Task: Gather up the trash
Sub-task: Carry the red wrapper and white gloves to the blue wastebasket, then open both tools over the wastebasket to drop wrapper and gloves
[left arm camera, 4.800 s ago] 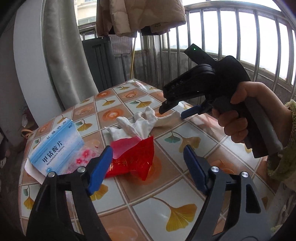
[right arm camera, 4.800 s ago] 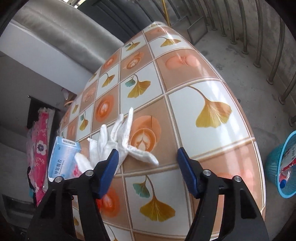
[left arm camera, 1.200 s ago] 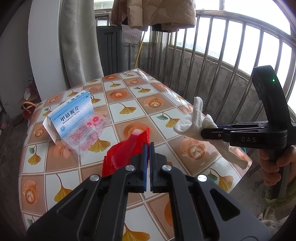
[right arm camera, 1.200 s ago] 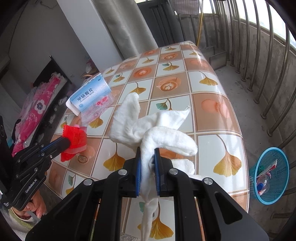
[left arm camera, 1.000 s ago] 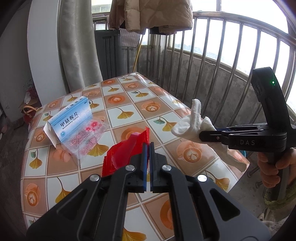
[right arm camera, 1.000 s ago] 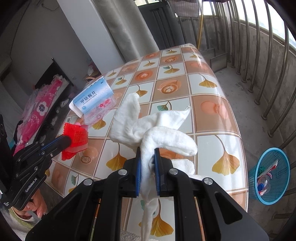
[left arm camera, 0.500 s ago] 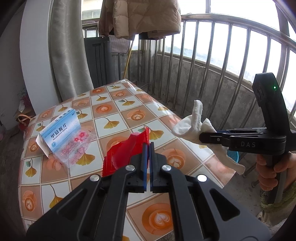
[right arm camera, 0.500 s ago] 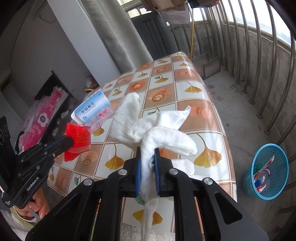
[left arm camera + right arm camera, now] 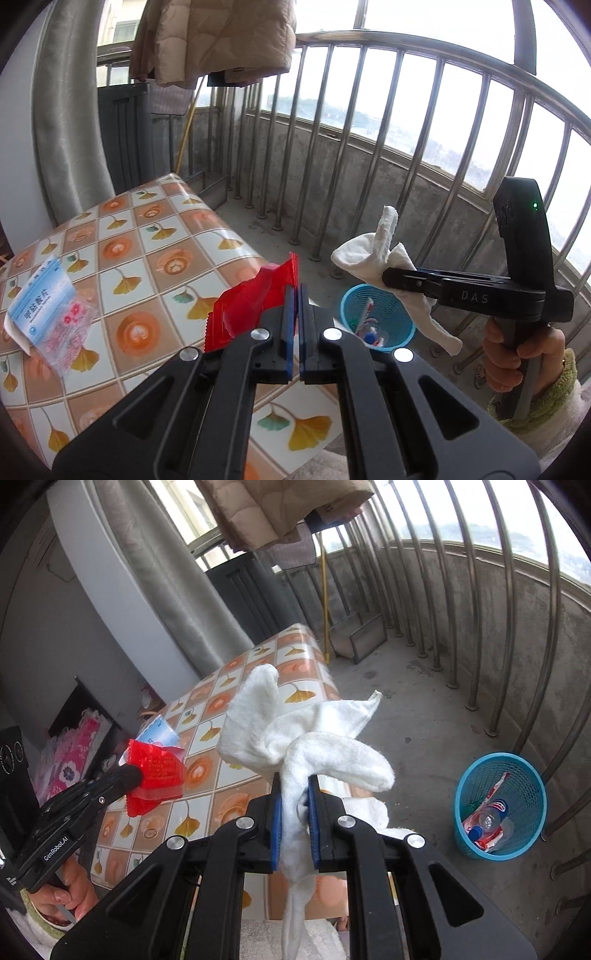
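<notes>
My left gripper [image 9: 294, 291] is shut on a crumpled red wrapper [image 9: 255, 295], held in the air over the table's right edge. A white glove [image 9: 295, 738] hangs from my right gripper [image 9: 294, 786], whose blue pads are shut on it. In the left wrist view the right gripper [image 9: 388, 275] holds the white glove [image 9: 373, 254] just above and right of the blue mesh bin [image 9: 376, 314]. From the right wrist the blue bin [image 9: 500, 805] stands on the floor at the right with trash inside, and the red wrapper [image 9: 155, 771] sits in the left gripper [image 9: 135, 771].
A table with an orange leaf-pattern cloth [image 9: 147, 258] bears a blue medicine box [image 9: 37, 306] and a clear packet with pink flowers [image 9: 66, 332]. Steel railing bars [image 9: 424, 147] curve round the concrete balcony floor [image 9: 424, 720]. A beige jacket [image 9: 214, 37] hangs above.
Both grippers have swung right, away from the table toward the railing, each keeping its grip. The blue bin has come into the left wrist view, and it looms larger in the right one.
</notes>
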Tool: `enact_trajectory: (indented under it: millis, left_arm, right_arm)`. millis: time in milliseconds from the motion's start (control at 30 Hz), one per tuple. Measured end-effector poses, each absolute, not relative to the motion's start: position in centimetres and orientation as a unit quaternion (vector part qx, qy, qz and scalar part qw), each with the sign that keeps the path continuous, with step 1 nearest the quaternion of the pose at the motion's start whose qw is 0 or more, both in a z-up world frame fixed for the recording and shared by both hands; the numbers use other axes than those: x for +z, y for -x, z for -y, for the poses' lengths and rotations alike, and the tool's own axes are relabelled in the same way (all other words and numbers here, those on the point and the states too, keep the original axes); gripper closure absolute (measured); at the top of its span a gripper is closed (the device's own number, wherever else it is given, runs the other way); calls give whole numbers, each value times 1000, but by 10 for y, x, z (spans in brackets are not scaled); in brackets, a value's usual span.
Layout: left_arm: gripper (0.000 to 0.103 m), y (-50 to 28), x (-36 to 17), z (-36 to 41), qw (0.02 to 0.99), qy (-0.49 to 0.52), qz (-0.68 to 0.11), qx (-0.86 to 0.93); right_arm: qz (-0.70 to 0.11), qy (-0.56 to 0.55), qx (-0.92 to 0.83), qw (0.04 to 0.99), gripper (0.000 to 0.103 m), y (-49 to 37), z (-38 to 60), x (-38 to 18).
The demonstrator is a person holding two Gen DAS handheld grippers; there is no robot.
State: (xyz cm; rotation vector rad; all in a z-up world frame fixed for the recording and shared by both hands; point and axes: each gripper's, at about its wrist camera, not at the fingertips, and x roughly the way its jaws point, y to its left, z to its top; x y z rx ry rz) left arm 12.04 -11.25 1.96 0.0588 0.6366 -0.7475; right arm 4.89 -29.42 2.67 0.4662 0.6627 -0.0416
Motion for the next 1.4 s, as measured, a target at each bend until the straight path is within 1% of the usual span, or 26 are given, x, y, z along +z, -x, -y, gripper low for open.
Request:
enact_trajectory:
  millis: [267, 467, 600, 800, 933, 1100, 1200, 1233, 1267, 1300, 1333, 1367, 1400]
  left_arm:
    - [103, -142, 20, 187, 822, 0, -335, -460]
    - [103, -163, -3, 262, 757, 15, -388, -526]
    - [103, -175, -31, 315, 719, 14, -434, -543]
    - [103, -189, -78, 390, 676, -7, -494, -547]
    - [103, -206, -102, 431, 668, -24, -517, -535]
    - [103, -229, -125, 471, 652, -33, -546, -525]
    - [103, -235, -133, 493, 645, -39, -547, -532]
    - [103, -236, -136, 501, 643, -42, -548, -534]
    - [101, -237, -140, 509, 640, -46, -550, -534]
    - [96, -238, -145, 517, 636, -51, -555, -533]
    - [78, -240, -149, 520, 635, -55, -561, -528]
    - [59, -241, -153, 524, 638, -57, -564, -521]
    - [56, -242, -156, 526, 643, -55, -566, -513]
  right_arm:
    - [-286, -291, -139, 902, 90, 3, 375, 16]
    - [-273, -355, -207, 870, 90, 37, 428, -16]
    - [-279, -403, -232, 841, 90, 46, 460, -47]
    - [-279, -500, -234, 786, 90, 42, 504, -111]
    - [-273, -570, -232, 740, 90, 38, 530, -157]
    - [-276, -618, -244, 694, 90, 20, 555, -205]
    - [-264, -644, -252, 672, 87, 17, 573, -229]
    - [-258, -652, -254, 666, 82, 16, 578, -236]
    - [-255, -659, -260, 658, 76, 13, 584, -246]
    - [-258, -662, -268, 651, 57, 10, 590, -252]
    - [-261, -663, -280, 643, 48, 9, 594, -259]
    - [-262, -665, -289, 637, 48, 10, 597, -266]
    - [-262, -668, -293, 632, 48, 11, 601, -272]
